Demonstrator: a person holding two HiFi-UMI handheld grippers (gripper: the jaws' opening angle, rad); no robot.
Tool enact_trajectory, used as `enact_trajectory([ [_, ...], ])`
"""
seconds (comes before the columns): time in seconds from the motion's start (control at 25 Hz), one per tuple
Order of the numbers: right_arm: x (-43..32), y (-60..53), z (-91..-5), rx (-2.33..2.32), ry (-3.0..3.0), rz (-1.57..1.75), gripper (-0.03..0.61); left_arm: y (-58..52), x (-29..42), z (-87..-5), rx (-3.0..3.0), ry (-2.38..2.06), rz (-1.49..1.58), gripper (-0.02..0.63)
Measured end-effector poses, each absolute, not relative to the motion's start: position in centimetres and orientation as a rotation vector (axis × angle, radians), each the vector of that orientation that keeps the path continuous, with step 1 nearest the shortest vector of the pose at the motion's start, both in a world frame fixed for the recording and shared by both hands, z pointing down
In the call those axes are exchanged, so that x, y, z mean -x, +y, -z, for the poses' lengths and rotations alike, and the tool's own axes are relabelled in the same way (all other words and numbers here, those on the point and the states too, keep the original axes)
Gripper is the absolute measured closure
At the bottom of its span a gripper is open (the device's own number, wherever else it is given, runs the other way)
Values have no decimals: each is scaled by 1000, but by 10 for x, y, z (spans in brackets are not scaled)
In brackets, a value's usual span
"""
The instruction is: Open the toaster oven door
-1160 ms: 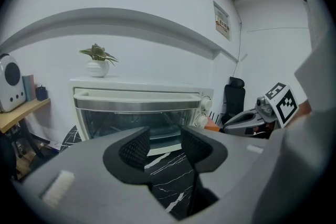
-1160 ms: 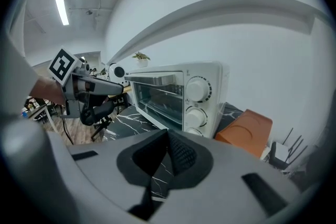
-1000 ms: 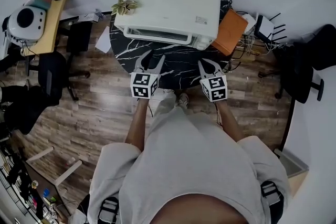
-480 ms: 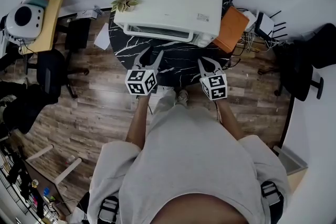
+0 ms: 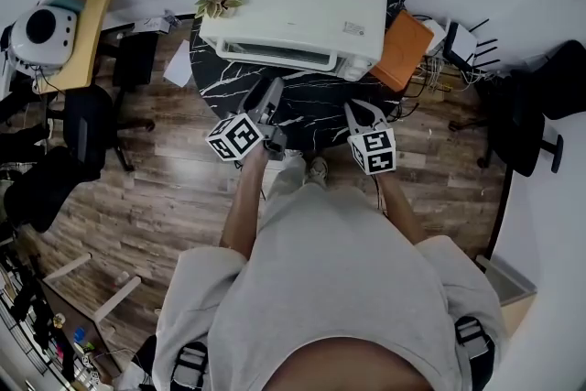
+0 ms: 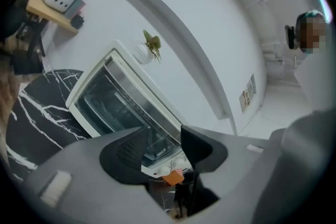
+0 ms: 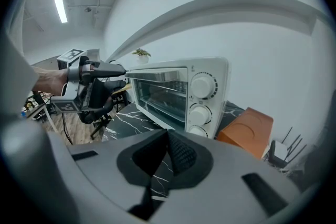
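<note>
"White metal toaster oven [image 5: 293, 9], where?"
"On your black marble counter [image 5: 311, 110], shut. Rigid glass door [image 7: 160, 94]; I'd take its top handle [image 7: 157, 76]. Left gripper [image 5: 272, 92] jaws spread, empty; right gripper [image 5: 363, 108] jaws pressed together."

Nothing here you can actually read. There's a small pale sticker [image 5: 352, 30] on top of the boxy white metal toaster oven [image 5: 302, 0], but its print is too fine to make out. Your left gripper view catches a little paper notice [image 6: 247, 95] on the white wall [image 6: 210, 18], equally illegible. The cubes on your left gripper [image 5: 271, 96] and right gripper [image 5: 364, 112] carry black-and-white square markers only, no letters.
</note>
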State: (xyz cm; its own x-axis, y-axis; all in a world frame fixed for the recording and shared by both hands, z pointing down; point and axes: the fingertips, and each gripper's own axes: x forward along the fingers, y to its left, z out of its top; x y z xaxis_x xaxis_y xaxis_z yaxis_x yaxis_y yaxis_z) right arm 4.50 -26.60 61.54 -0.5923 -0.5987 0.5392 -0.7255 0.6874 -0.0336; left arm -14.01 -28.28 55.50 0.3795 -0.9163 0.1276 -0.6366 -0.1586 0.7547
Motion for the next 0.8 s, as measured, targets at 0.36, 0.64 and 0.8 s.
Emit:
enact_trajectory([
  [0.36,-43,-265,-618,-1003,-2399,-345,566,-287,146,-560,-1650,-1183,788,420],
  [0.64,-46,-266,-618,-1007,-2392,-339,566,-295,153,-566,-1445,-1042,1037,411],
  [0.8,-48,-266,-618,-1011,-2384,-344,566,-302,153,-568,-1393,-1008,1092,407],
])
